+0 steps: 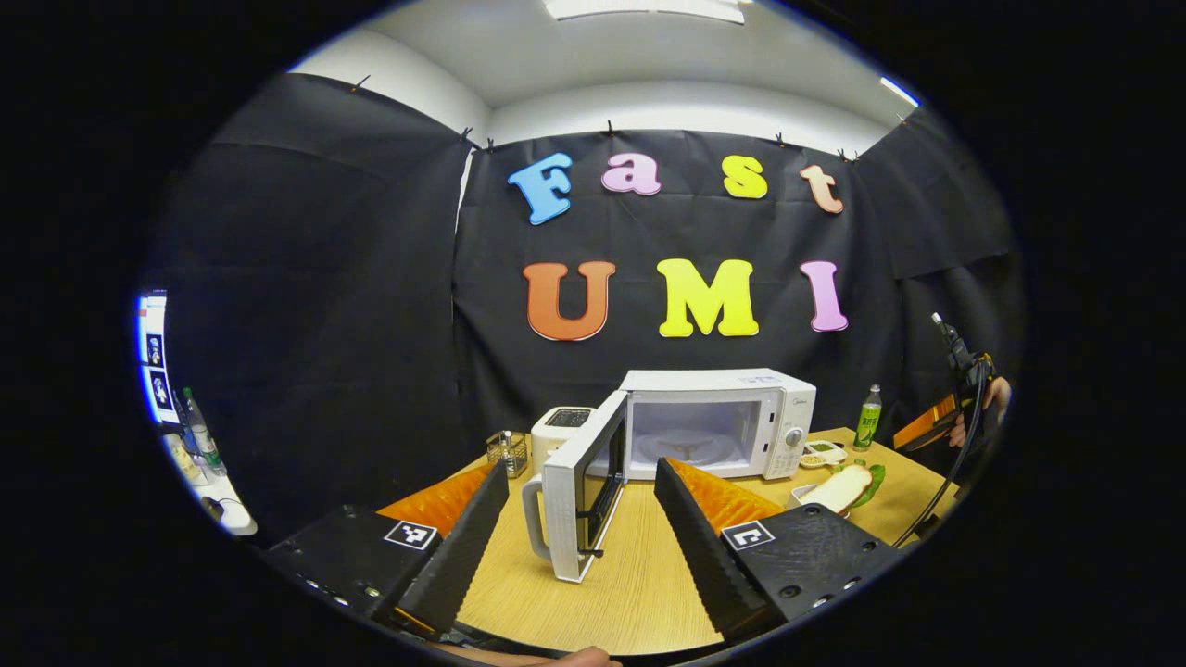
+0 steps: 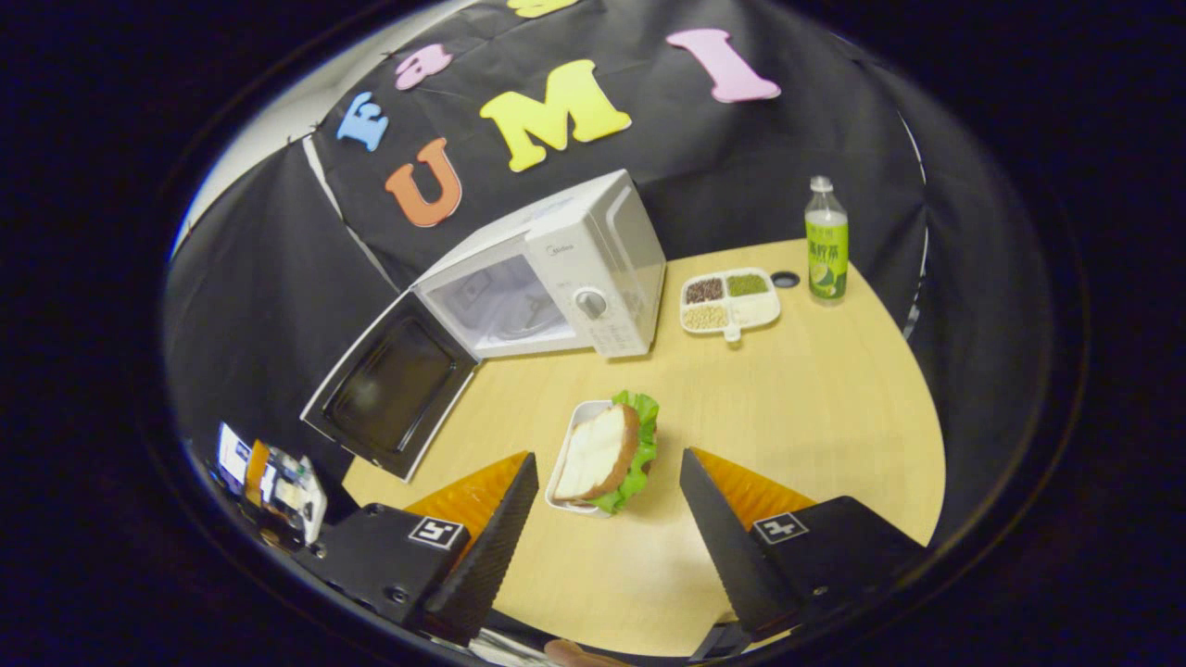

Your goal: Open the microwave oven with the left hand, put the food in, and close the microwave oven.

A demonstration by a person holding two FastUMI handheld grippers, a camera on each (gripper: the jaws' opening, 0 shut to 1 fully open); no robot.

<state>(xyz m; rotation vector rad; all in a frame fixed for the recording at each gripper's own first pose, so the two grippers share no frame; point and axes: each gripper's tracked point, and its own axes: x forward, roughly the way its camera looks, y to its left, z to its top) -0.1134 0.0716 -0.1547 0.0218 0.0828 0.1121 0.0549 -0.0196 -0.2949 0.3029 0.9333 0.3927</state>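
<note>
microwave [image 2: 565, 278] sits on the wooden table [image 2: 815, 408] with its door [image 2: 394, 394] swung wide open, sandwich [image 2: 607, 449] in its little tray out front, and both the left gripper [image 1: 582, 519] and right gripper [image 2: 607, 519] spread wide, holding nothing.

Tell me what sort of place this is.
Likely a staged kitchen corner in a recording booth: a microwave with its door swung open, a sandwich tray and a drink bottle stand on a wooden table ringed by black cloth.
</note>
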